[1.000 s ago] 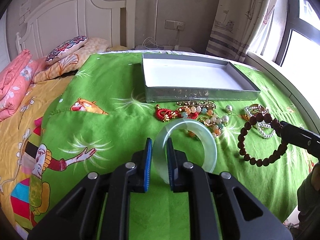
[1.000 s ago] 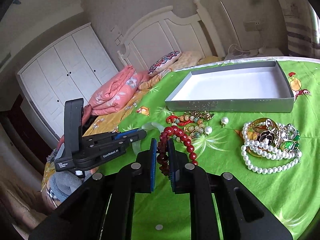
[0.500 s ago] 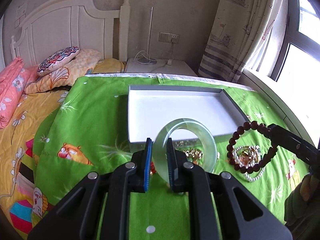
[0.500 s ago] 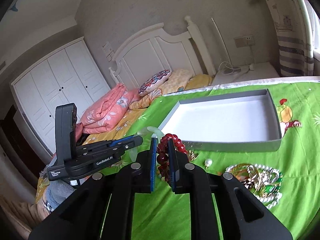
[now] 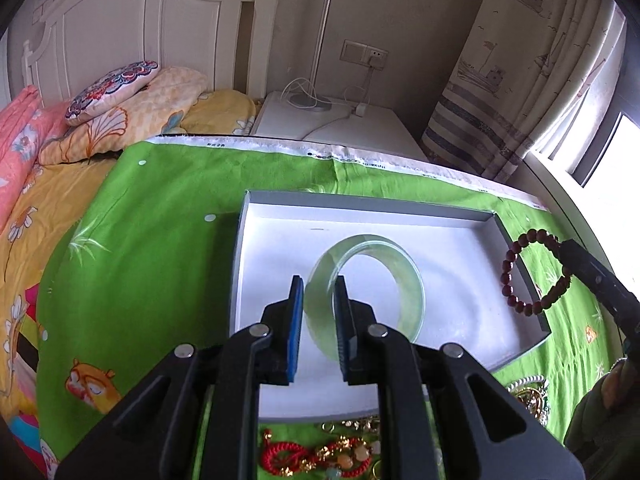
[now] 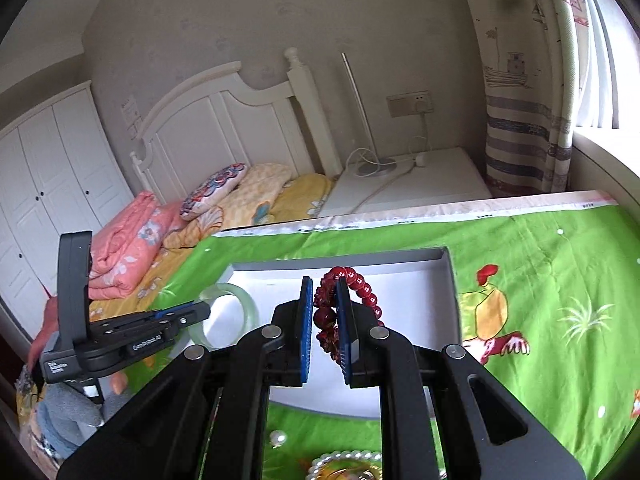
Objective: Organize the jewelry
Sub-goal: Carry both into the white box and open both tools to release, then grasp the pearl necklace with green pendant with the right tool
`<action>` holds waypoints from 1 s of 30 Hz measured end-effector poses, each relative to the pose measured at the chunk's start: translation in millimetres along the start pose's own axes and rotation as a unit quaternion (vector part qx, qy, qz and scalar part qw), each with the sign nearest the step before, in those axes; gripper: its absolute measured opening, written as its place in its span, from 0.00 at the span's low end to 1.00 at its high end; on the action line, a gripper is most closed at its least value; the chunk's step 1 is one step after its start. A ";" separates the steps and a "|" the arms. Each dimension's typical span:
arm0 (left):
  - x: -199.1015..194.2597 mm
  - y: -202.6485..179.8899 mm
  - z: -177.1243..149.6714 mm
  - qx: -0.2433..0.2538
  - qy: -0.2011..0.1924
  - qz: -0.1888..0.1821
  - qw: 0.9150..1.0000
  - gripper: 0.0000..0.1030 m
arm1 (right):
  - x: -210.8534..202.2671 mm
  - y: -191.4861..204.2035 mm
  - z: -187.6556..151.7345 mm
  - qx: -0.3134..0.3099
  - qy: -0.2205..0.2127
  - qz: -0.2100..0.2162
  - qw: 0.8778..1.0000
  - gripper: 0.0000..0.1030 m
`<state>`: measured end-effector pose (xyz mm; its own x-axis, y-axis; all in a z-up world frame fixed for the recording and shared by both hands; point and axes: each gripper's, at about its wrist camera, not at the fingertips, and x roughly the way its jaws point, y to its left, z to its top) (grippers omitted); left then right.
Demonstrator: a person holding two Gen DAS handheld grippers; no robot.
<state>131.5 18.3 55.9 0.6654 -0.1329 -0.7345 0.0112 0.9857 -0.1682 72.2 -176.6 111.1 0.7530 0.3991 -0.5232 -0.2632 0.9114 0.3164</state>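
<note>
My left gripper (image 5: 318,284) is shut on a pale green jade bangle (image 5: 408,280) and holds it over the white inside of the grey tray (image 5: 400,208). The bangle also shows in the right wrist view (image 6: 236,292). My right gripper (image 6: 324,284) is shut on a dark red bead bracelet (image 6: 362,284) and holds it above the tray (image 6: 400,256). In the left wrist view the bracelet (image 5: 510,272) hangs over the tray's right edge.
The tray lies on a green cartoon-print cloth (image 5: 160,240) spread over the bed. Loose jewelry, with a red cord piece (image 5: 284,452) and a pearl string (image 6: 344,460), lies in front of the tray. Pillows (image 5: 116,92) and a white nightstand (image 5: 340,120) lie behind.
Both grippers have lifted their pieces off the cloth and moved forward over the tray. The loose jewelry pile has dropped to the bottom of both views.
</note>
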 end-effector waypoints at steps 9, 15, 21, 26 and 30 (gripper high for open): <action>3.9 12.1 -1.0 -0.012 -0.016 0.004 1.000 0.42 | 42.6 1.3 -9.9 0.002 0.056 -0.021 0.998 0.17; -39.0 13.6 -26.7 -0.005 -0.067 0.022 0.997 0.79 | 4.3 7.8 -33.5 -0.006 0.035 0.005 0.999 0.42; -65.5 6.2 -69.0 -0.009 -0.073 -0.011 0.997 0.89 | -36.2 2.4 -71.3 -0.012 0.043 -0.006 0.999 0.42; -80.9 -11.4 -97.5 0.015 -0.061 -0.030 0.998 0.93 | -66.5 -6.0 -100.6 -0.012 0.049 -0.014 0.999 0.42; -79.7 -29.6 -124.7 0.032 -0.027 -0.076 0.996 0.96 | -76.1 -10.9 -120.2 -0.037 0.076 -0.047 0.995 0.42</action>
<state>-15.0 -13.3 37.5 0.6911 -0.2778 -0.6673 0.1622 0.9592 -0.2314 -54.7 -204.8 52.3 0.6775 0.3174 -0.6635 -0.2446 0.9480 0.2038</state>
